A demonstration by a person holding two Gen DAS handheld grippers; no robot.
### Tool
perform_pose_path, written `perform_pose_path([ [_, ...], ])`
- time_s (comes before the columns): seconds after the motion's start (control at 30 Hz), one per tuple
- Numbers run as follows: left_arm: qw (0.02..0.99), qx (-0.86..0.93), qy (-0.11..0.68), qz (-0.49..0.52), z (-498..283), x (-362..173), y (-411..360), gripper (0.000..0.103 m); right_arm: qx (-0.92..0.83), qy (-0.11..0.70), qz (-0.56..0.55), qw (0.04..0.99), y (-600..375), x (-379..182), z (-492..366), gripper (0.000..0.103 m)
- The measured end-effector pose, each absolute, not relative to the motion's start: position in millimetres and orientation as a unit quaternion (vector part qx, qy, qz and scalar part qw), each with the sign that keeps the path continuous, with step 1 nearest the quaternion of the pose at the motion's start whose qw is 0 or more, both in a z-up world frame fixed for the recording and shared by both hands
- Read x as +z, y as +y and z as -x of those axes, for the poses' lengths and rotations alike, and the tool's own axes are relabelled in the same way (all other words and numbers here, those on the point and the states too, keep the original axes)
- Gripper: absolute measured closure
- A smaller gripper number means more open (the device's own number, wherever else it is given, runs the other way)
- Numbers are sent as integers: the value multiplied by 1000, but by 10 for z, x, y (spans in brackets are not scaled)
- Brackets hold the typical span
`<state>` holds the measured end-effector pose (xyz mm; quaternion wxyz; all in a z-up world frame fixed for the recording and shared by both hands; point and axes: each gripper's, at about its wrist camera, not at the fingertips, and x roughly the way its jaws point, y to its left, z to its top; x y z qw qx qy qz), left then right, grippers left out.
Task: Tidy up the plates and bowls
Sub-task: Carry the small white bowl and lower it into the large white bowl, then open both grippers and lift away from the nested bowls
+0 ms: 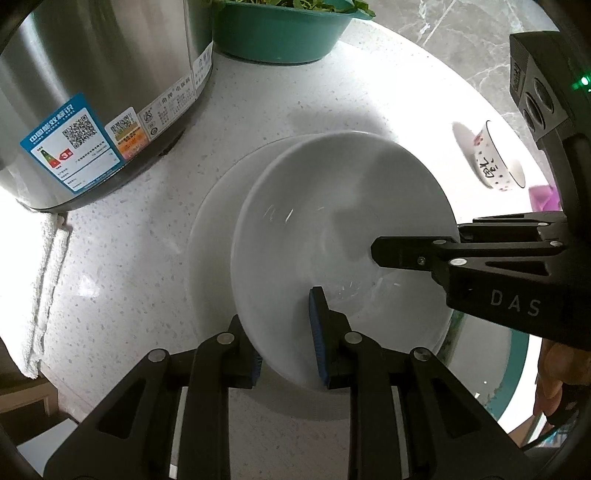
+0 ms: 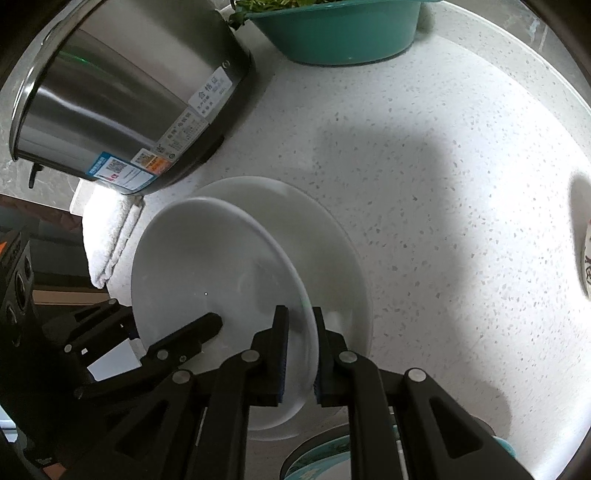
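Note:
A white plate (image 1: 332, 229) is held tilted just above a second white plate (image 1: 221, 206) that lies on the speckled counter. My left gripper (image 1: 286, 339) is shut on the near rim of the tilted plate. My right gripper (image 2: 301, 347) is shut on the opposite rim of the same plate (image 2: 214, 266); its fingers (image 1: 406, 253) show from the right in the left wrist view. The lower plate (image 2: 332, 243) also shows in the right wrist view. A small patterned bowl (image 1: 498, 162) lies on its side at the right.
A steel rice cooker (image 1: 92, 92) stands at the back left, a teal basin (image 1: 280, 33) of greens behind it. A white towel (image 1: 44, 280) hangs over the left counter edge. A teal-rimmed plate (image 2: 317, 458) sits near the front edge.

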<state>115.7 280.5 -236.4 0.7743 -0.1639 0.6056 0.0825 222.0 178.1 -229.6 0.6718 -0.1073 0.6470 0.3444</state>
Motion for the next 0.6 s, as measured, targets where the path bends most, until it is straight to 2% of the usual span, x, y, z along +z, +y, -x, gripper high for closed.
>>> perform_pose_path([
  [0.07, 777, 81, 602, 167, -1177, -2358, 2770, 74, 344, 646, 111, 672, 1792, -2294, -2231, 89],
  [0.13, 785, 74, 591, 173, -1196, -2328, 2729, 56, 344, 645, 115, 672, 1810, -2296, -2231, 90],
  [0.17, 790, 69, 584, 173, -1187, -2307, 2714, 41, 344, 645, 116, 672, 1798, -2295, -2239, 91],
  [0.2, 794, 60, 580, 174, -1185, -2299, 2690, 35, 345, 646, 114, 672, 1795, -2298, -2241, 92],
  [0.37, 800, 51, 571, 179, -1173, -2283, 2640, 27, 345, 645, 112, 673, 1791, -2315, -2259, 93],
  [0.43, 804, 47, 563, 187, -1157, -2237, 2648, 21, 346, 647, 106, 671, 1764, -2319, -2284, 94],
  [0.47, 809, 50, 556, 184, -1151, -2196, 2652, 14, 345, 647, 105, 672, 1753, -2315, -2294, 94],
  [0.6, 815, 53, 546, 185, -1132, -2096, 2688, 13, 348, 646, 87, 674, 1698, -2302, -2313, 90],
])
